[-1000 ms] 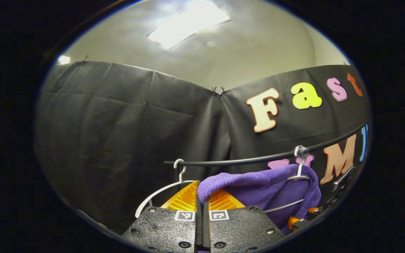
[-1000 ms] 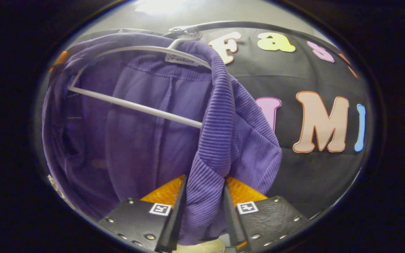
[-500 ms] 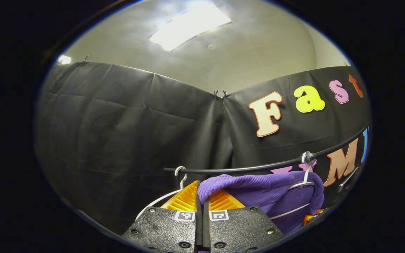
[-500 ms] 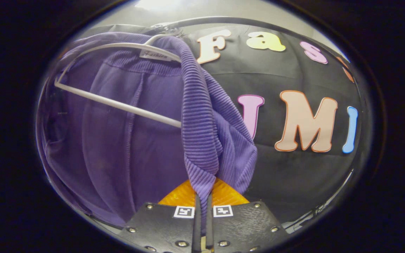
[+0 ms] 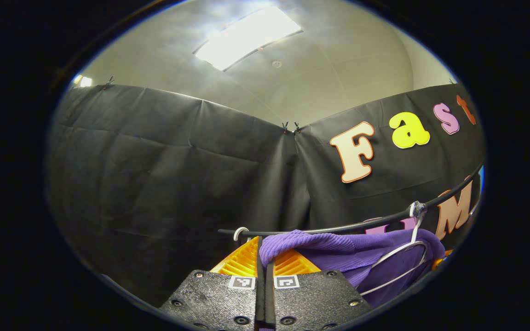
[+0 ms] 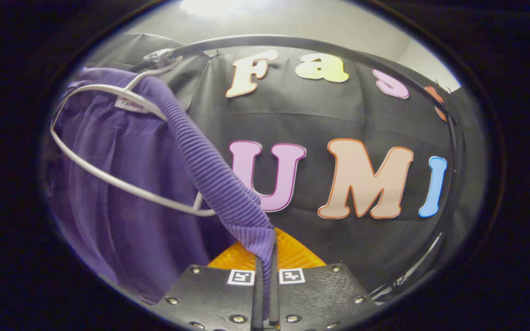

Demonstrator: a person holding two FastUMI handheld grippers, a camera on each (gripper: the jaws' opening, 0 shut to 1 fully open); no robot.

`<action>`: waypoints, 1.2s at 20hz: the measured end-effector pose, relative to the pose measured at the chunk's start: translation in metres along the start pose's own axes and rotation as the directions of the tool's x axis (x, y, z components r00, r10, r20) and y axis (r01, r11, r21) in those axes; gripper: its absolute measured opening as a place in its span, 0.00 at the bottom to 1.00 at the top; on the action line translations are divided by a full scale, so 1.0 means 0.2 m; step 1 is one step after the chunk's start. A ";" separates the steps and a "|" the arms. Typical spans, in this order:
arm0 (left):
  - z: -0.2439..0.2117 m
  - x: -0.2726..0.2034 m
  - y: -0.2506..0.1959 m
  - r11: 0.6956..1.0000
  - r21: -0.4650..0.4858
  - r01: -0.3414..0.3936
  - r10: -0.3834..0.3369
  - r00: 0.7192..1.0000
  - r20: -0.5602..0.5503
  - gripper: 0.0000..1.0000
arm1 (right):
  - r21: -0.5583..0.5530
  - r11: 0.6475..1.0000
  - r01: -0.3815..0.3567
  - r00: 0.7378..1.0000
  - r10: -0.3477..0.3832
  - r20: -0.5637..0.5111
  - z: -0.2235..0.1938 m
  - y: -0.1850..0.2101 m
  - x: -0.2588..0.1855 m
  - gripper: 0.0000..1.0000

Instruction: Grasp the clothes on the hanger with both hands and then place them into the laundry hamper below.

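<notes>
Both grippers, left gripper (image 5: 265, 266) and right gripper (image 6: 265, 276), clamp the purple garment (image 6: 122, 197); next, judged: slide it off the white hanger (image 6: 108, 179), then lower.

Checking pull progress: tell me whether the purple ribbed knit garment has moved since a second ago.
Yes. In the right gripper view the purple ribbed knit garment has swung left, uncovering the black cloth wall, stretched taut to the right gripper.

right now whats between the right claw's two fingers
In the right gripper view, a ribbed purple edge of the garment is pinched between the right claw's fingers; the rest hangs on the white hanger.
</notes>
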State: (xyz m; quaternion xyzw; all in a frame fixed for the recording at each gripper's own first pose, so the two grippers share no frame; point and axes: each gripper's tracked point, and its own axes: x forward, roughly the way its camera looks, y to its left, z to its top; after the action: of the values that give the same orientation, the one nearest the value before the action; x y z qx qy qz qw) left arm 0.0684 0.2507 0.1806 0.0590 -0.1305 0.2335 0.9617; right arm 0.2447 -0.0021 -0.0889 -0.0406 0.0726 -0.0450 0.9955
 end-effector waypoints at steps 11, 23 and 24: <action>-0.30 0.09 0.13 0.996 0.067 -0.058 0.062 0.996 -0.062 0.02 | -0.044 0.999 0.010 0.996 -0.006 0.084 0.20 -0.04 0.08 0.05; -0.59 -0.12 0.03 0.996 0.088 -0.032 0.043 0.991 -0.130 0.00 | -0.057 0.997 0.050 0.996 -0.046 0.080 0.19 -0.12 0.20 0.05; -0.61 -0.13 0.02 0.996 0.082 -0.029 0.040 0.990 -0.135 0.00 | -0.058 0.997 0.051 0.996 -0.047 0.074 0.18 -0.13 0.21 0.05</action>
State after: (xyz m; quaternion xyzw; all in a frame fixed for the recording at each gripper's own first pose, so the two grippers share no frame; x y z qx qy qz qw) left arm 0.0713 0.2640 0.0561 0.0791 -0.0562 0.2588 0.9610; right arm 0.2894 -0.0287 -0.0567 -0.0739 0.0365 -0.0658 0.9944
